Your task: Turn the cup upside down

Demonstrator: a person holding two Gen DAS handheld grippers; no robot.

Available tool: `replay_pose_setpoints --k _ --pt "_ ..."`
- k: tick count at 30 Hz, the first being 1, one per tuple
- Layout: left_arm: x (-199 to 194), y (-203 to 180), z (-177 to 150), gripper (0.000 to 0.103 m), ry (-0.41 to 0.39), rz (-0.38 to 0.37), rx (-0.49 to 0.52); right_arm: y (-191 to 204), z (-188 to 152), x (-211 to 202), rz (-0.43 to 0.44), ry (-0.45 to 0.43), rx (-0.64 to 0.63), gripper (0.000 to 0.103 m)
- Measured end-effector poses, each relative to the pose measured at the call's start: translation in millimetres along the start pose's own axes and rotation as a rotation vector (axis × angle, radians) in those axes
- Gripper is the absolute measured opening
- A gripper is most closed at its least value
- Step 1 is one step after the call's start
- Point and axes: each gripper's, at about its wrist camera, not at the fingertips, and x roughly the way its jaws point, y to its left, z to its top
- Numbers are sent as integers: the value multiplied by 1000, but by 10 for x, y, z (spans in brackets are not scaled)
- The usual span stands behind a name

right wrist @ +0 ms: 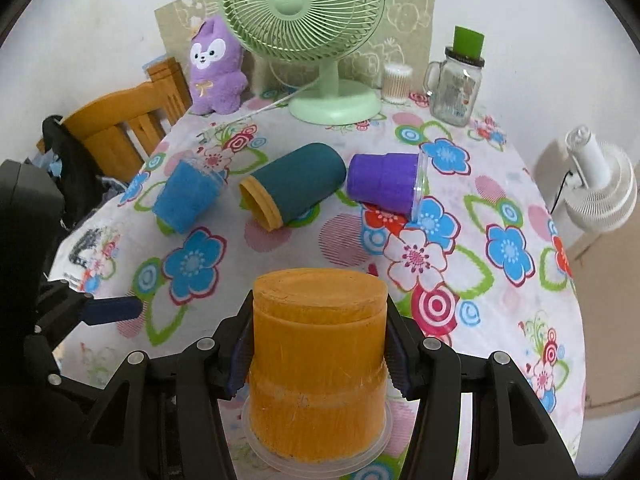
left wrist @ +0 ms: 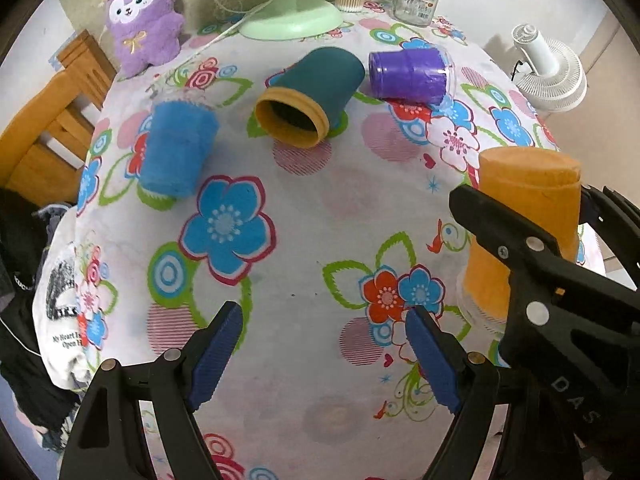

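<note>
An orange cup (right wrist: 318, 364) stands upside down, rim on the flowered tablecloth (right wrist: 500, 288), and my right gripper (right wrist: 316, 360) is shut on its sides. It also shows at the right of the left wrist view (left wrist: 524, 216). My left gripper (left wrist: 326, 344) is open and empty above the cloth, left of the orange cup. A teal cup (left wrist: 312, 96) with an orange rim, a blue cup (left wrist: 176, 148) and a purple cup (left wrist: 412, 74) lie on their sides farther back.
A green desk fan (right wrist: 316, 20), a purple plush toy (right wrist: 218, 66), a cotton-swab jar (right wrist: 396, 82) and a glass mug jar (right wrist: 456, 88) stand at the table's far edge. A wooden chair (right wrist: 120, 128) is at the left, a white fan (right wrist: 604, 188) at the right.
</note>
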Motion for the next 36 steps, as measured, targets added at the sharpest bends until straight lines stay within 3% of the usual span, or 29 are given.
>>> replay_pose_setpoints --k 13,25,36 --pt "116 -7 -278 85 -27 15 -87 -90 -248 13 29 -130 -32 59" --pt "173 98 -384 85 -53 51 -131 39 -426 -84 -47 -372 -79 59" --pt "339 34 -374 85 -26 41 -119 47 -565 114 -24 -327 -61 59"
